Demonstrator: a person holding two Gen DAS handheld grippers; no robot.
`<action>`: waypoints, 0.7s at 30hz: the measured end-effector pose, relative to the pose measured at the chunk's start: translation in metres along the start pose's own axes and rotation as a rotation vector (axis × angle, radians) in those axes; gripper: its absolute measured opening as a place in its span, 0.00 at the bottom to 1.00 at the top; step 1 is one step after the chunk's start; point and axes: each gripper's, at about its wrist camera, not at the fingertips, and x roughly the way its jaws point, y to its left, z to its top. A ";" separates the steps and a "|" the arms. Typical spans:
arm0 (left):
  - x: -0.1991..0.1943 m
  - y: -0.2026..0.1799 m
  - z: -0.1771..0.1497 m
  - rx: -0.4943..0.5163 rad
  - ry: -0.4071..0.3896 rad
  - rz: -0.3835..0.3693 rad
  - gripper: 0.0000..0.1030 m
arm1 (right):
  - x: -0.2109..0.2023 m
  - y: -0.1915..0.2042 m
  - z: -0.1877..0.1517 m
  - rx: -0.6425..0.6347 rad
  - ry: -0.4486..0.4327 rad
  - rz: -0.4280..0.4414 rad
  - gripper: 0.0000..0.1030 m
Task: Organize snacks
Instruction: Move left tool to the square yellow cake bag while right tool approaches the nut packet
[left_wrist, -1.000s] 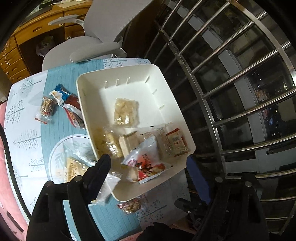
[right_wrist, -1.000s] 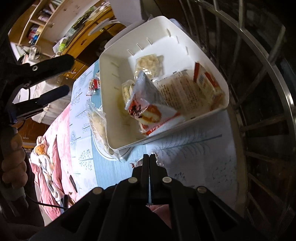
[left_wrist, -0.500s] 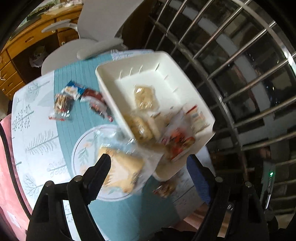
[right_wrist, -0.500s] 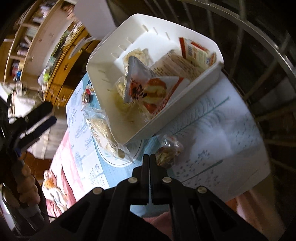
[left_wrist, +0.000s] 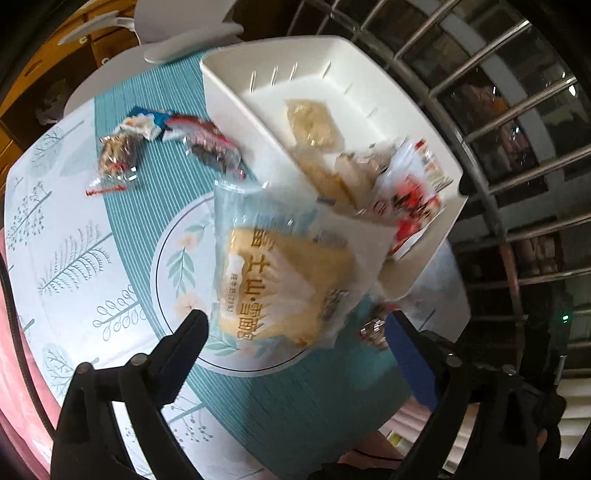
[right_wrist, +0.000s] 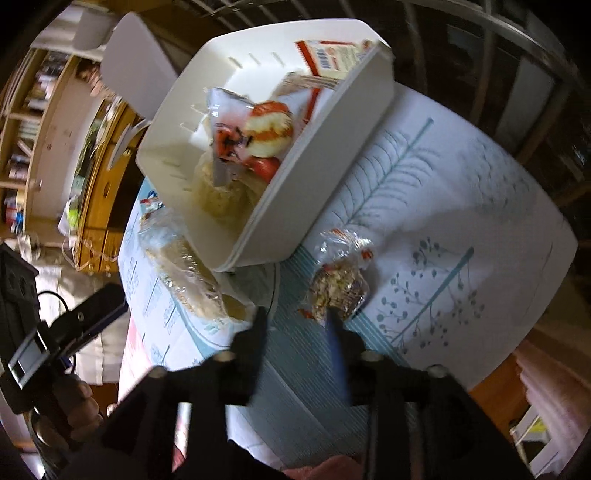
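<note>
A white bin (left_wrist: 369, 96) on the table holds several snack packs, among them a red-and-white bag (left_wrist: 410, 199); the bin also shows in the right wrist view (right_wrist: 332, 155). A large clear bread pack (left_wrist: 280, 280) lies on the round table mat print, against the bin's near corner. My left gripper (left_wrist: 295, 328) is open, its jaws on either side of the bread pack's near end. A small nut-bar pack (right_wrist: 338, 284) lies near the bin. My right gripper (right_wrist: 295, 317) is open just before the nut-bar pack, its right finger touching it.
Three small snack packs lie on the teal cloth left of the bin: a nut bar (left_wrist: 114, 158), a blue-white wrapper (left_wrist: 147, 122) and a dark red one (left_wrist: 210, 147). A metal railing (left_wrist: 498, 122) runs behind the bin. A grey chair (left_wrist: 177, 33) stands at the table's far side.
My right gripper has opened and moved down to the small nut-bar pack. My left gripper has moved closer to the bread pack, which now lies between its open jaws.
</note>
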 end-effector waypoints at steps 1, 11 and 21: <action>0.005 0.001 0.000 0.010 0.007 0.003 0.96 | 0.002 -0.001 -0.001 0.007 -0.005 0.000 0.50; 0.049 0.011 0.007 0.096 0.036 0.030 0.97 | 0.036 -0.001 -0.004 0.026 -0.026 -0.047 0.70; 0.070 0.019 0.017 0.190 -0.041 -0.088 0.97 | 0.059 0.005 0.001 -0.016 -0.045 -0.101 0.70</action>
